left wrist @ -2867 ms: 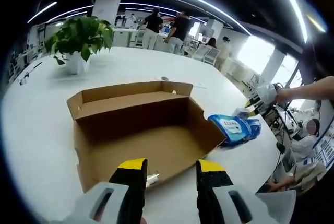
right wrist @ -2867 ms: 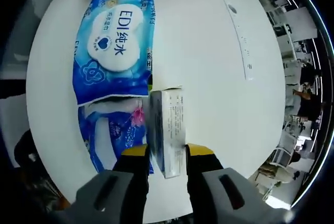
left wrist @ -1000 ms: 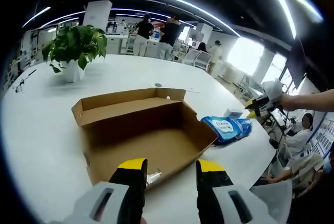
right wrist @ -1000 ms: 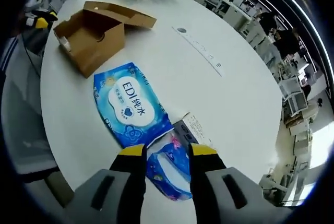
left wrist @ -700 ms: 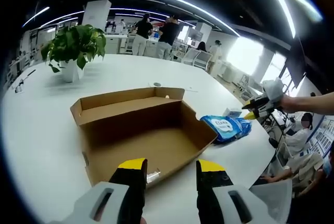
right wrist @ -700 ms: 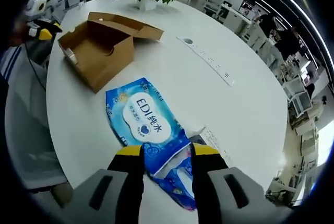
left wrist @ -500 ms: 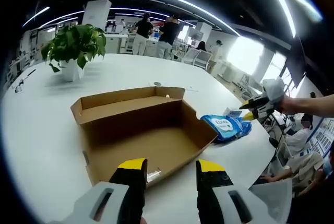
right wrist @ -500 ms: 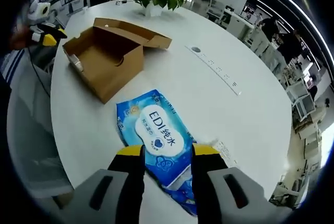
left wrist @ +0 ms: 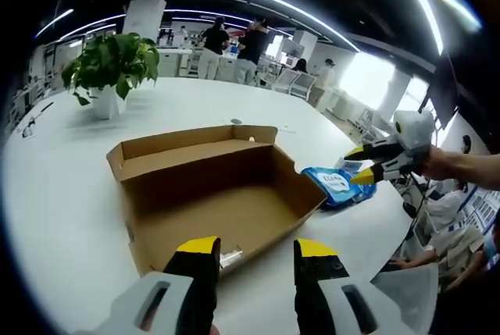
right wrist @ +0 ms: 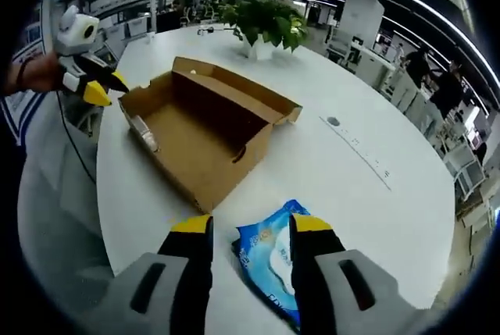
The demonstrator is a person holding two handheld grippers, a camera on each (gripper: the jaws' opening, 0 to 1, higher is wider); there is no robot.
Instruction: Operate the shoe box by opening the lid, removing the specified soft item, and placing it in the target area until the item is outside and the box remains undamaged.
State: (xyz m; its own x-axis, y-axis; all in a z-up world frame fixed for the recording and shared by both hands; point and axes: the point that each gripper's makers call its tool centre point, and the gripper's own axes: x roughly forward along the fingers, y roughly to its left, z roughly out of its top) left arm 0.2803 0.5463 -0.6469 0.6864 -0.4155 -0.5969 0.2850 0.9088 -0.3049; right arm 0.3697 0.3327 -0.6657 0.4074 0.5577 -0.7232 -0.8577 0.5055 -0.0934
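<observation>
The brown cardboard shoe box (left wrist: 211, 187) lies open on the white table, its lid (left wrist: 195, 141) folded back on the far side. A small pale item (left wrist: 229, 258) rests inside against the near wall. My left gripper (left wrist: 254, 251) is open just in front of that wall, holding nothing. A blue wipes pack (left wrist: 332, 185) lies on the table right of the box. In the right gripper view the box (right wrist: 207, 136) is ahead, the pale item (right wrist: 144, 133) inside it, and the blue pack (right wrist: 269, 261) lies below my open right gripper (right wrist: 242, 229). The right gripper (left wrist: 375, 165) hovers above the pack.
A potted plant (left wrist: 109, 58) stands at the table's far left, also the plant (right wrist: 266, 19) beyond the box. A long cable slot (right wrist: 359, 155) runs across the table. The left gripper (right wrist: 86, 77) and a hand show at upper left. People stand in the background (left wrist: 234, 38).
The right gripper has drawn back and risen from the blue pack, swinging to face the box. The left gripper has stayed almost still.
</observation>
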